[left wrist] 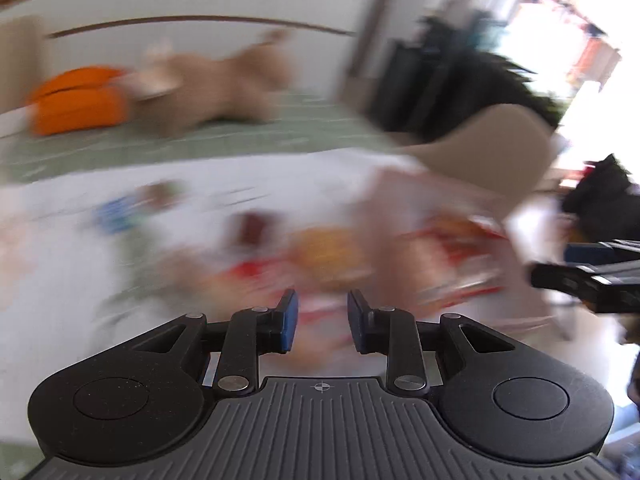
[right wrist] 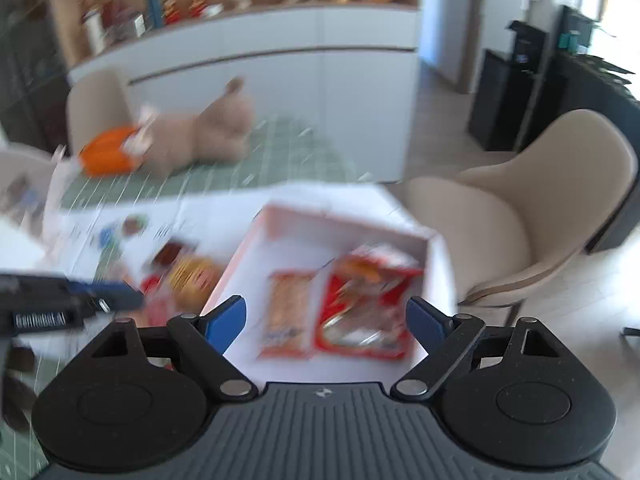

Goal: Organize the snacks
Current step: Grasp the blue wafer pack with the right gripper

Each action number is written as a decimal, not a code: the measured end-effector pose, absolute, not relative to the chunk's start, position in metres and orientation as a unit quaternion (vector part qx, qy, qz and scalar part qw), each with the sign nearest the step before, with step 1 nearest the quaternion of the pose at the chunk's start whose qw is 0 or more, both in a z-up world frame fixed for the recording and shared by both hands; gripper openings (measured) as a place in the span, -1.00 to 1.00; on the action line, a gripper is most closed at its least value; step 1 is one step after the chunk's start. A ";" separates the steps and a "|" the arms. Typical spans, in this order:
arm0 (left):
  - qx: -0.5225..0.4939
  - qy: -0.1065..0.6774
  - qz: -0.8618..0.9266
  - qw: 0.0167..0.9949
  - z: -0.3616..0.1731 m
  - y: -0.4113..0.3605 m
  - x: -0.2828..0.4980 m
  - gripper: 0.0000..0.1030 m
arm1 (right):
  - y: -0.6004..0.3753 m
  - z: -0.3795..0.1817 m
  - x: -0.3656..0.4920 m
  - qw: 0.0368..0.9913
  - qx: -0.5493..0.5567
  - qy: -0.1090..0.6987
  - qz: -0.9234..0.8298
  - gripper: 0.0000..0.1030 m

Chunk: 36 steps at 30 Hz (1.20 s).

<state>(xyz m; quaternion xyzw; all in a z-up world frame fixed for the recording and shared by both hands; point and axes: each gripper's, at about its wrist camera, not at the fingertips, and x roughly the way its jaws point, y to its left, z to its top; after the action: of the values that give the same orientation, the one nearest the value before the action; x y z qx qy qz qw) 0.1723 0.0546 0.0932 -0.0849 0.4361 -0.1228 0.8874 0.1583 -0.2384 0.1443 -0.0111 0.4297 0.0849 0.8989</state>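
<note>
Left gripper slightly apart, empty; right gripper wide apart above box.

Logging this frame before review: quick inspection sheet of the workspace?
Surface: white table top, green checked cloth behind.
Job's things: two red snack packs inside white box; loose snacks left of it.
Clutter: plush toy, orange cushion.
Grippers: left gripper slightly open, empty; right gripper wide open, empty, above box.
Cables: nothing seen.
Surroundings: beige chair, white cabinet, shelf ornaments.
</note>
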 end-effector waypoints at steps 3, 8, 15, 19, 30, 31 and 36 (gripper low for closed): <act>-0.103 0.453 -0.065 0.883 0.078 0.102 0.152 -0.41 | -0.203 0.117 0.153 0.886 0.009 0.445 0.128 0.71; -0.152 0.470 -0.013 0.869 0.057 0.157 0.124 -0.41 | -0.128 0.088 0.144 0.876 -0.008 0.448 0.177 0.68; -0.206 0.493 -0.036 0.844 0.032 0.179 0.089 -0.42 | -0.036 0.074 0.150 0.871 -0.072 0.440 0.206 0.53; -0.215 0.478 -0.017 0.852 0.036 0.199 0.089 -0.42 | -0.002 0.055 0.137 0.851 -0.076 0.470 0.222 0.53; -0.209 0.466 -0.073 0.857 0.044 0.182 0.124 -0.42 | -0.039 0.041 0.092 0.847 -0.078 0.498 0.169 0.40; -0.203 0.464 -0.086 0.858 0.045 0.178 0.133 -0.42 | -0.050 0.041 0.088 0.849 -0.077 0.500 0.155 0.40; -0.109 0.458 -0.122 0.874 0.058 0.158 0.197 -0.42 | -0.104 0.043 0.072 0.863 -0.060 0.495 0.087 0.40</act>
<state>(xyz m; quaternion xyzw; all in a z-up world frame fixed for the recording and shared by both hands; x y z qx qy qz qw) 0.1972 0.1578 0.0582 -0.1085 0.4577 -0.1223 0.8740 0.0717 -0.1039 0.0429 -0.0597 0.4947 0.0868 0.8627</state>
